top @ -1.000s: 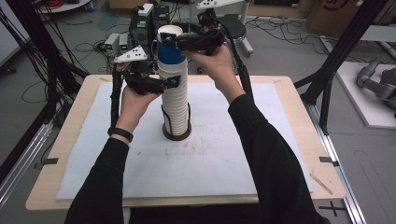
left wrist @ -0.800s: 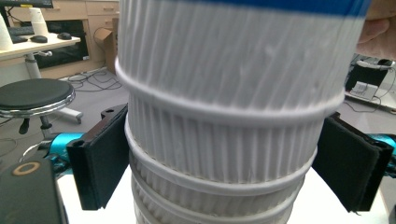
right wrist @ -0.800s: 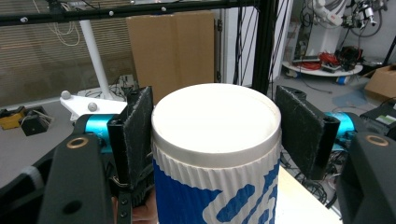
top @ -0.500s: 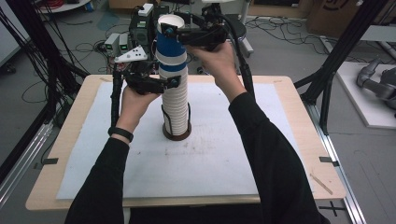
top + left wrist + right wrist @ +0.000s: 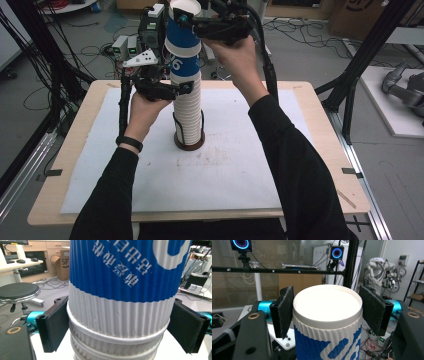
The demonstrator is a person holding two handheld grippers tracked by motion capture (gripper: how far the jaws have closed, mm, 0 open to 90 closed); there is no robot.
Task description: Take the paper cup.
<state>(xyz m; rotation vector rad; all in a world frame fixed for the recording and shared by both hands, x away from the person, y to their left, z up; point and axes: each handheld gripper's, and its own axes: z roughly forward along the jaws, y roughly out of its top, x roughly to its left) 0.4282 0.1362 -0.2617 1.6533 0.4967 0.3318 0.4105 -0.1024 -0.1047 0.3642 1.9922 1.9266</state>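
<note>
A tall stack of cups point(image 5: 188, 112) stands on a brown base point(image 5: 189, 145) on the table point(image 5: 320, 120). The top blue cup point(image 5: 182, 47) sits higher than the rest. The right gripper point(image 5: 192, 22) is up near that cup's rim, with one jaw on each side, pressed against it. The left gripper point(image 5: 187, 89) is lower down, right under the blue cup. Its jaws squeeze the white cups just below the blue cup's bottom edge, one jaw on each side.
</note>
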